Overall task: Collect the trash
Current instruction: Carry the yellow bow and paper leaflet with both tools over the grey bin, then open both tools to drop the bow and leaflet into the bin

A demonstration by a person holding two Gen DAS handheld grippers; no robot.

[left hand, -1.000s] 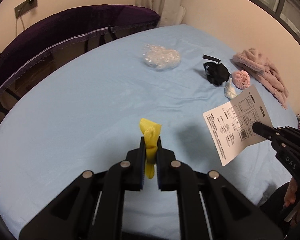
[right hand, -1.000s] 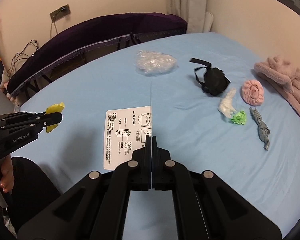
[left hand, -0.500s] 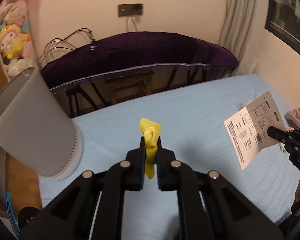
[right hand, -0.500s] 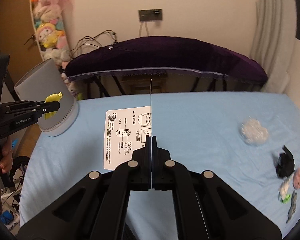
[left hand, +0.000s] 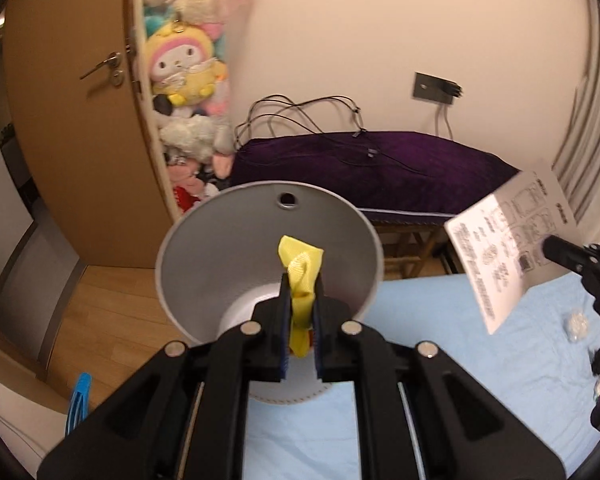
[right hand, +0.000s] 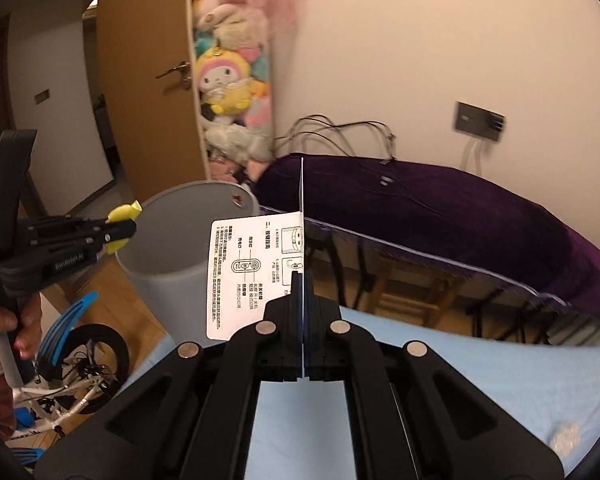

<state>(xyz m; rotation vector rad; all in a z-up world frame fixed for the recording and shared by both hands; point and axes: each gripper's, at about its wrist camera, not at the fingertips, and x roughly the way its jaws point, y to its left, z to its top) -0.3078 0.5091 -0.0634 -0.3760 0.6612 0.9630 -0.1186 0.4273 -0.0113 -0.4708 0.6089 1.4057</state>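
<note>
My left gripper is shut on a yellow cloth scrap and holds it right at the open mouth of a grey trash bin. In the right wrist view the left gripper with the yellow scrap sits at the left rim of the bin. My right gripper is shut on a white instruction leaflet, held upright beside the bin. The leaflet and right gripper show at the right of the left wrist view.
The bin stands on the corner of a bed with a light blue sheet. Behind it are a purple-covered bench, a wooden door with hanging plush toys, and a child's bike on the floor. A clear plastic wad lies on the sheet.
Both grippers have swung left from the bed's middle toward the bin. The bin has gone from the left side of the view to directly in front of the yellow scrap.
</note>
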